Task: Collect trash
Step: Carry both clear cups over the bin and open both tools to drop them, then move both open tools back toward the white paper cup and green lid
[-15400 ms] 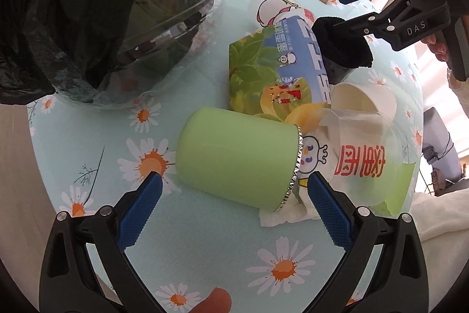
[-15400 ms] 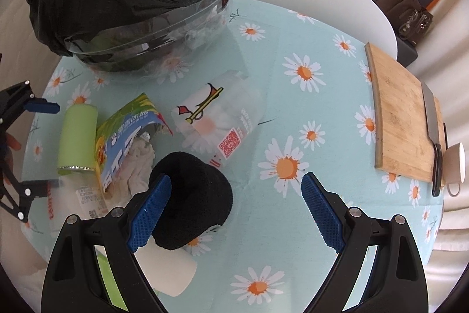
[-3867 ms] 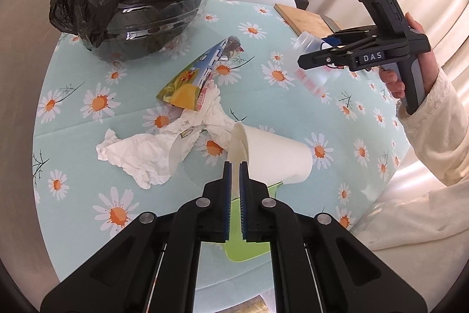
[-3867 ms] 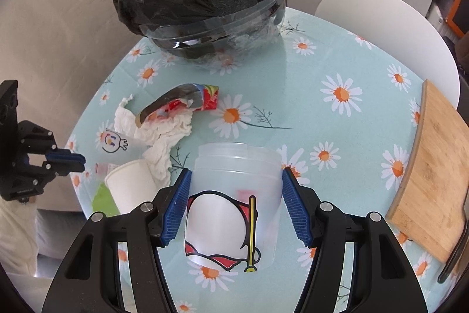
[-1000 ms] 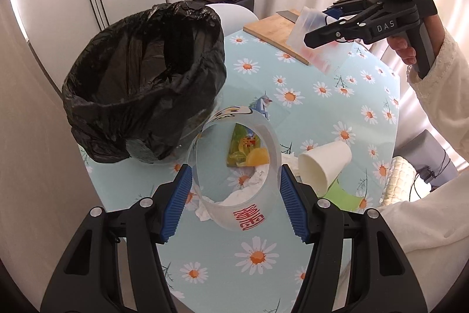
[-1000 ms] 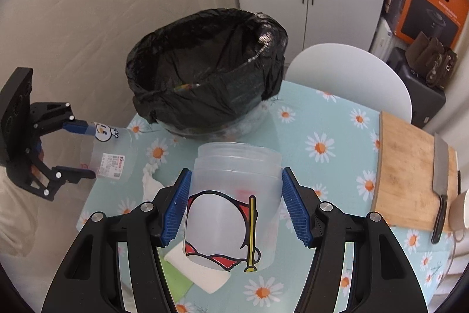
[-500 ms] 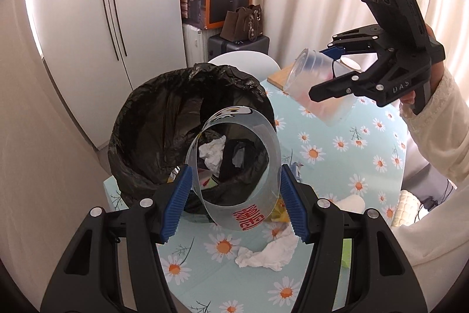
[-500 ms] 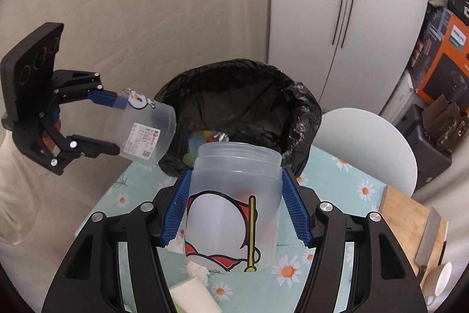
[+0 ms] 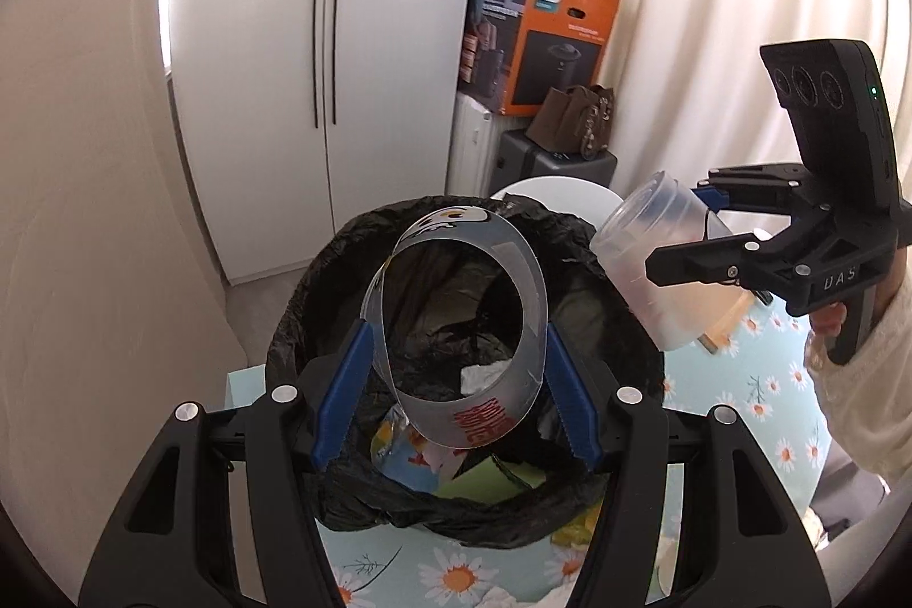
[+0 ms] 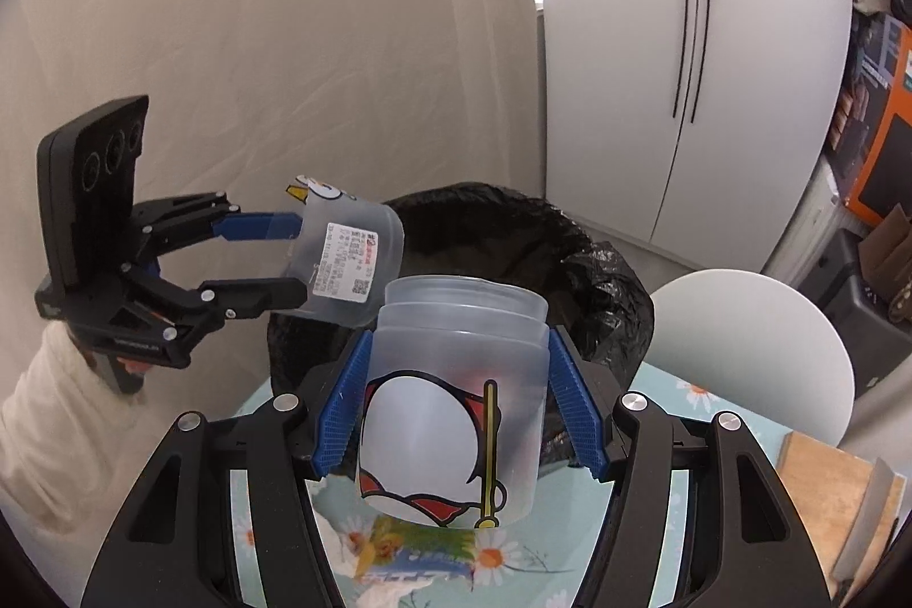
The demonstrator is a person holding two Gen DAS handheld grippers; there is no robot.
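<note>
Cups fill both of your tools right now, 1 in each. Your left gripper (image 9: 456,383) squeezes a clear plastic cup (image 9: 456,323) between its blue pads. You hold it tipped, with its open mouth facing the camera, right over the bin, so I think it will drop in when you let go. The cup is thin and see-through, with red writing near the rim and a cartoon at the far end. Its round mouth looks a bit squashed into an oval.

Your right gripper (image 10: 459,408) holds a frosted plastic tub (image 10: 456,403). It looks thicker and cloudy, with ridged rings at the top and a cartoon picture on its side. It hangs just beside the near rim of the bin, not quite over the hole yet.

Past both cups sits the trash bin (image 9: 319,317), lined with a black bag that is crinkly and shiny. Inside you can see white tissue, bright wrappers and a green scrap. It stands on the daisy tablecloth (image 9: 769,408). Farther back are a white chair (image 10: 752,340) and a tall white cupboard (image 9: 285,38).
</note>
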